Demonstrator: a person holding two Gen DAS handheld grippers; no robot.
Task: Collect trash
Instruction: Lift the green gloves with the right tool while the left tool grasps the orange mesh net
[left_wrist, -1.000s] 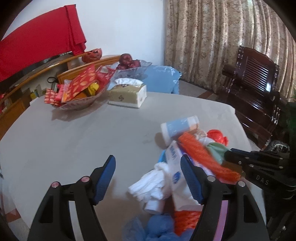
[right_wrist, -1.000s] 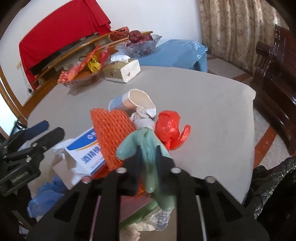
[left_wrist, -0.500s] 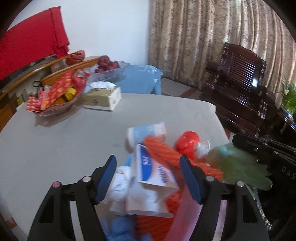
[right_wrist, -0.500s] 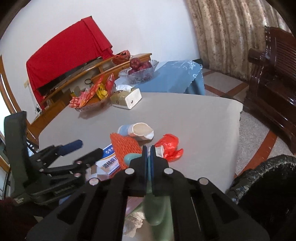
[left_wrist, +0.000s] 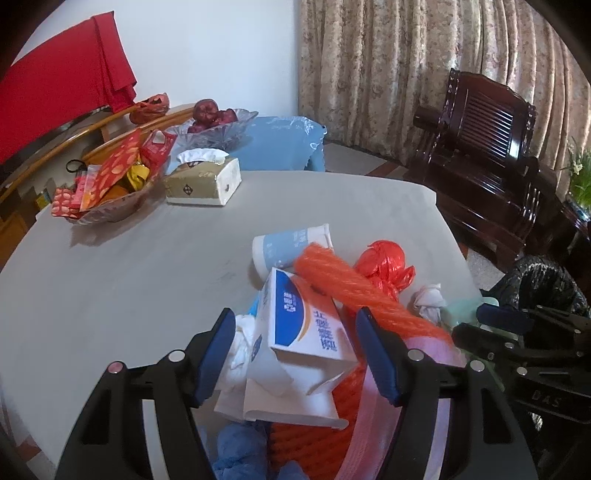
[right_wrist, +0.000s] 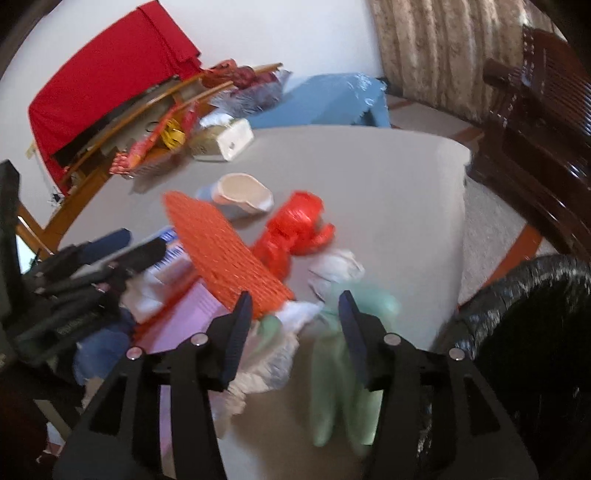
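Note:
A trash pile lies at the near right of the grey table (left_wrist: 129, 288): a white-and-blue box (left_wrist: 303, 325), orange mesh (left_wrist: 354, 284), a red plastic bag (left_wrist: 384, 262), a paper cup (left_wrist: 291, 243) and a crumpled tissue (left_wrist: 428, 299). My left gripper (left_wrist: 295, 350) is open around the box, and its pads stand clear of it. My right gripper (right_wrist: 295, 314) hangs at the table's edge with its jaws opening. A blurred pale green glove (right_wrist: 343, 354) is loose by its right finger. The black trash bag (right_wrist: 535, 332) gapes just to the right.
A tissue box (left_wrist: 203, 181), a snack bowl (left_wrist: 110, 184) and a fruit bowl (left_wrist: 218, 125) stand at the far left. A dark wooden chair (left_wrist: 480, 147) is beyond the table's right edge. Blue gloves (left_wrist: 240, 443) and a pink sheet (left_wrist: 417, 354) lie under the pile.
The right gripper, shut on the green glove before, has opened and let it go near the table's edge. The left gripper has moved over the pile until the box sits between its fingers.

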